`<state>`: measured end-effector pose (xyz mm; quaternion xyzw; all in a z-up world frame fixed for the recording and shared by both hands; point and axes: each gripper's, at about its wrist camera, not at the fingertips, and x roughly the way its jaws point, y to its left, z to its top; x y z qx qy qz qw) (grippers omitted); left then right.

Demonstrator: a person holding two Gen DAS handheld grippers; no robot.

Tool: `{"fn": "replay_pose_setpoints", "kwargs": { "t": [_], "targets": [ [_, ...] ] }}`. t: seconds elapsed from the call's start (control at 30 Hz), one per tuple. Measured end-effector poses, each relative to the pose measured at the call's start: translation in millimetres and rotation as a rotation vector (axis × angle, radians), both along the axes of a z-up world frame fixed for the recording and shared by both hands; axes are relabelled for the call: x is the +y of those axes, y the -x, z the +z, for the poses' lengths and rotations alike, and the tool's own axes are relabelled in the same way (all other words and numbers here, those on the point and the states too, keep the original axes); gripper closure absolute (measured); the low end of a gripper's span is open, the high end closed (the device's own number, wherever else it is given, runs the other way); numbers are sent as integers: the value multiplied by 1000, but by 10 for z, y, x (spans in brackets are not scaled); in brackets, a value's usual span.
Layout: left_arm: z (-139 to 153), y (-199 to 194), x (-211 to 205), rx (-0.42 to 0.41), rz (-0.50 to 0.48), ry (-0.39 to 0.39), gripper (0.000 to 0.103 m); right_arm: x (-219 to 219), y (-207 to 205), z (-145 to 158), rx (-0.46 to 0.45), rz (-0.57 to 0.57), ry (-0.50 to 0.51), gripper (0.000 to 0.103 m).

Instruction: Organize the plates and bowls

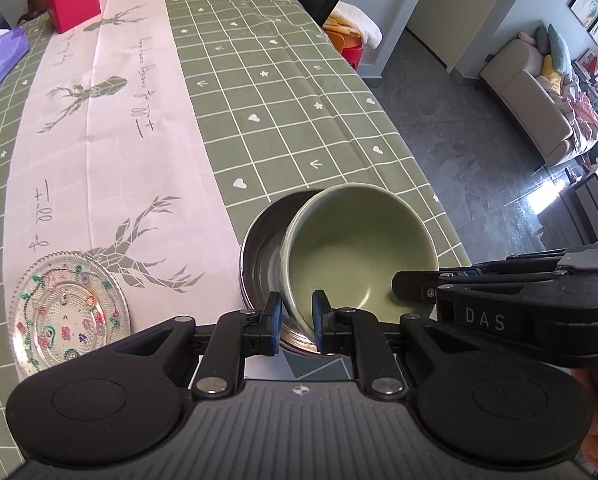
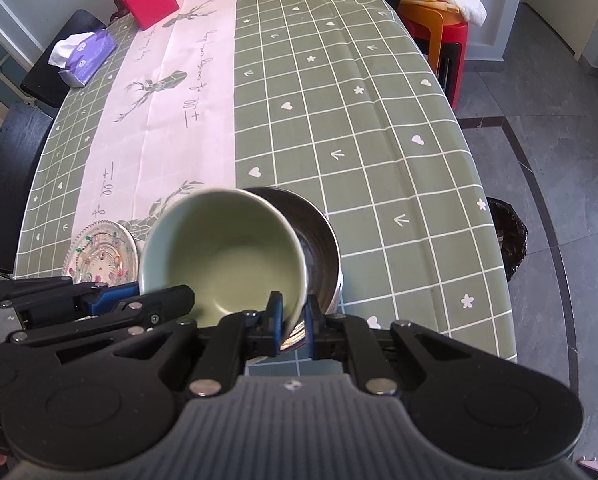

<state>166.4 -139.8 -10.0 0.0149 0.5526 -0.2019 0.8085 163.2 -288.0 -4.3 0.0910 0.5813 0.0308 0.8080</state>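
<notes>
A green ceramic bowl [image 1: 359,248] is held tilted just above a steel bowl [image 1: 259,256] that sits on the table. My left gripper [image 1: 297,322] is shut on the green bowl's near left rim. My right gripper [image 2: 294,322] is shut on its near right rim; the green bowl [image 2: 227,248] and the steel bowl [image 2: 319,232] show there too. The right gripper also shows in the left wrist view [image 1: 415,286]. A patterned glass plate [image 1: 69,312] lies flat on the table to the left, also in the right wrist view [image 2: 101,252].
A red box [image 1: 72,0] and a purple tissue pack [image 1: 1,56] stand at the table's far left. Chairs [image 2: 7,168] flank the left side. The table edge [image 1: 439,200] runs close to the right of the bowls, with floor beyond. A black bin [image 2: 507,236] stands there.
</notes>
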Motion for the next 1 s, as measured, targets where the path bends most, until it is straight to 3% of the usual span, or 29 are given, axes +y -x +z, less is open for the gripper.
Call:
{"fn": "replay_pose_setpoints", "kwargs": {
  "t": [1.0],
  "targets": [
    [-260, -262, -101, 88, -47, -66, 84, -40, -314, -349, 101, 22, -22, 95]
  ]
}}
